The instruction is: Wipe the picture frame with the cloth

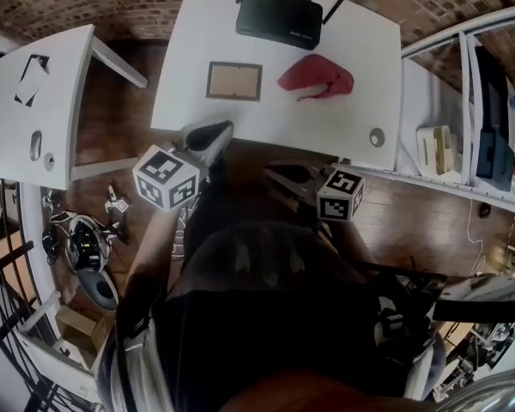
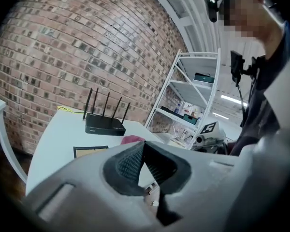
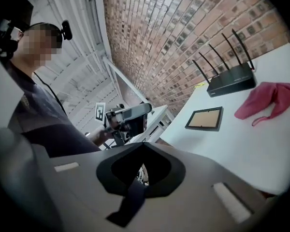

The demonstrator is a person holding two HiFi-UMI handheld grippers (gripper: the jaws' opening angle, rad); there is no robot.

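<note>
A small dark picture frame (image 1: 234, 81) with a tan insert lies flat on the white table (image 1: 343, 118). The red cloth (image 1: 316, 77) is bunched just to its right. Both grippers hang short of the table's near edge, apart from frame and cloth. My left gripper (image 1: 219, 130) is shut and empty, its tip at the table's front edge below the frame. My right gripper (image 1: 271, 172) is shut and empty, lower and over the floor. The left gripper view shows the frame (image 2: 90, 151) and cloth (image 2: 132, 139) beyond the closed jaws. The right gripper view shows the frame (image 3: 204, 119) and cloth (image 3: 267, 100) to the right.
A black router (image 1: 279, 18) with antennas stands at the table's back edge. A second white table (image 1: 43, 101) is at the left, a white shelving unit (image 1: 463, 101) at the right. Cables and gear (image 1: 86, 247) lie on the floor at the left.
</note>
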